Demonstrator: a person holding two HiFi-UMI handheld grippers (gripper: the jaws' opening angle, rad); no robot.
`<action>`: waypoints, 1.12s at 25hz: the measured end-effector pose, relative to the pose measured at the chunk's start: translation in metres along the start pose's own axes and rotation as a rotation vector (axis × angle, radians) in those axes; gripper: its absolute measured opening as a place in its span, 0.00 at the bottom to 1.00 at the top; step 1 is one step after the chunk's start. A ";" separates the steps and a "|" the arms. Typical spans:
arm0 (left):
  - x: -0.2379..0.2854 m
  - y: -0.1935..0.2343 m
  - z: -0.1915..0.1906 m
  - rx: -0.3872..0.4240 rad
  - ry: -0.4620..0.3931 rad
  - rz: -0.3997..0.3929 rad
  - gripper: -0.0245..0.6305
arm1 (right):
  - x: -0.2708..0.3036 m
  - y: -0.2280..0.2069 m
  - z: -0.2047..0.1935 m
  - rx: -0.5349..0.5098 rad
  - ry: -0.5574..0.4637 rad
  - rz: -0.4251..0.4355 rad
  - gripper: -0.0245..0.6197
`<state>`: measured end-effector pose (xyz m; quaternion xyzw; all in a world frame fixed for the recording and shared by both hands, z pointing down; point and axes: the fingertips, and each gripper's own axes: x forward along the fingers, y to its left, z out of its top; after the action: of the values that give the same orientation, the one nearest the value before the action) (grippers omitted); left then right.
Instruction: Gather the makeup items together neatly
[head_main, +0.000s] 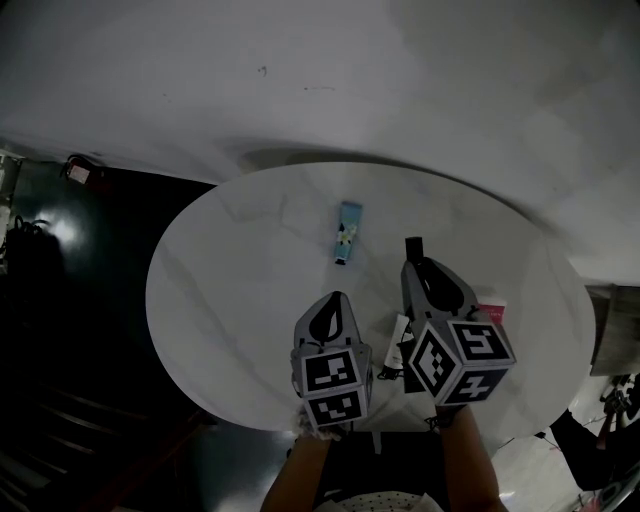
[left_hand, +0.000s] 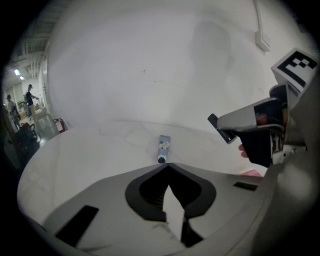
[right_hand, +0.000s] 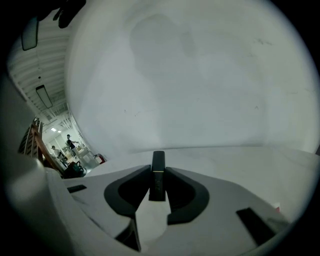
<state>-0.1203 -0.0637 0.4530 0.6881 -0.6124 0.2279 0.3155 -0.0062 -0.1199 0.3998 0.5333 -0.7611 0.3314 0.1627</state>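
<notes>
A blue tube (head_main: 348, 232) with a flower print lies in the middle of the round white table (head_main: 230, 290). In the left gripper view the blue tube (left_hand: 164, 148) lies just beyond the tips of my left gripper (left_hand: 166, 164). My left gripper (head_main: 335, 300) is shut with nothing in it and sits close below the tube. My right gripper (head_main: 415, 264) is shut on a slim black lipstick (head_main: 413, 247), which sticks out past the tips. The right gripper view shows the lipstick (right_hand: 157, 176) upright between the jaws of my right gripper (right_hand: 157, 170), above the table.
A pink box (head_main: 490, 311) lies at the table's right side. A small white and black item (head_main: 400, 338) lies between my two grippers. Dark floor borders the table on the left. A white wall stands behind the table.
</notes>
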 end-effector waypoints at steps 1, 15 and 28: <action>-0.001 0.000 0.001 -0.001 -0.004 0.001 0.09 | 0.001 0.001 0.004 0.002 -0.008 -0.004 0.22; 0.004 0.011 0.017 -0.017 -0.039 0.019 0.09 | 0.038 0.004 0.008 0.028 0.012 -0.073 0.22; 0.031 0.028 0.015 0.002 -0.004 0.065 0.09 | 0.078 -0.014 -0.021 0.036 0.105 -0.144 0.22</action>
<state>-0.1449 -0.0973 0.4689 0.6687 -0.6347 0.2374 0.3060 -0.0252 -0.1640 0.4665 0.5713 -0.7050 0.3602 0.2162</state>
